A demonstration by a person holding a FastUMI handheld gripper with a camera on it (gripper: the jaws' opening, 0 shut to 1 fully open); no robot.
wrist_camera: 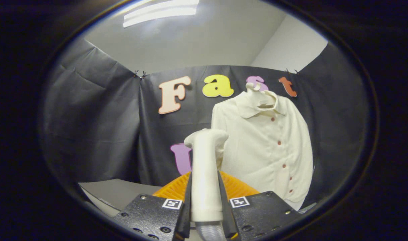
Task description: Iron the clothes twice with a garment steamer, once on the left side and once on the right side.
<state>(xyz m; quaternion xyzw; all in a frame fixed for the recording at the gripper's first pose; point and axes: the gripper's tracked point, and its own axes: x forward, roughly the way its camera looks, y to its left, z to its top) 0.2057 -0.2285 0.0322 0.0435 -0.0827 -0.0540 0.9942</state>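
Note:
A cream-white garment steamer (206,174) stands upright between my fingers, its head turned toward the shirt. My gripper (206,204) is shut on the steamer's handle, both fingers pressing its sides, with a ribbed hose leaving its base. Beyond the fingers and to the right hangs a cream button-up shirt (267,144) on a white hanger (257,92), against the black cloth wall. The steamer head sits just short of the shirt's left sleeve edge; whether it touches the cloth I cannot tell.
An orange ribbed basket (177,190) sits right behind the steamer handle. A grey tabletop (117,192) spreads to the left below the black cloth wall (90,127). White walls and a ceiling light show above the cloth.

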